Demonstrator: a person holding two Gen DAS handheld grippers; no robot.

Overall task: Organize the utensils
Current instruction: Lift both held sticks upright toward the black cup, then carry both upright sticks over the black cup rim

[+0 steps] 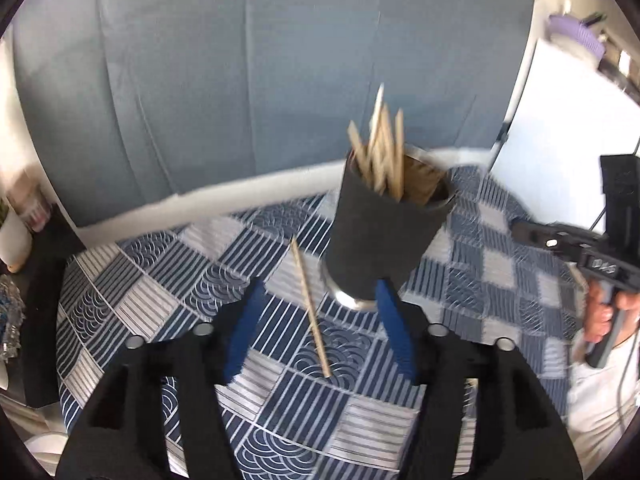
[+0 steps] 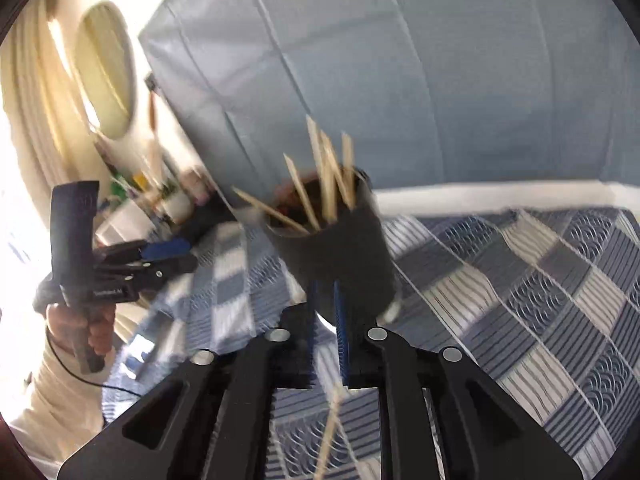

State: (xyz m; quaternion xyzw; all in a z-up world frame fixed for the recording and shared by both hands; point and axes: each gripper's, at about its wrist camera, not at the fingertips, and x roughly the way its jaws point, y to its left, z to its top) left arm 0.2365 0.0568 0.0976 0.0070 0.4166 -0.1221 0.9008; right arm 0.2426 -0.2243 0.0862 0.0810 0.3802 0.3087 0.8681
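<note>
A black cup (image 1: 384, 232) with a metal base stands on the checked blue tablecloth (image 1: 168, 280) and holds several wooden chopsticks (image 1: 382, 152). One loose chopstick (image 1: 310, 308) lies on the cloth between the wide-apart blue pads of my left gripper (image 1: 320, 286), which is open and touches nothing. In the right wrist view the same cup (image 2: 336, 248) sits just beyond my right gripper (image 2: 325, 292), whose pads stand a narrow gap apart. A blurred chopstick (image 2: 330, 424) shows low between its fingers; I cannot tell whether it touches them. Each gripper appears in the other's view: right gripper (image 1: 560, 240), left gripper (image 2: 160, 256).
A blue-grey fabric backdrop (image 1: 260, 80) rises behind the table with a white rail along its foot. A person's hand (image 1: 600, 312) holds the right gripper's handle. Cluttered shelves (image 2: 160, 192) and a white pot (image 1: 14, 236) stand beyond the table's left edge.
</note>
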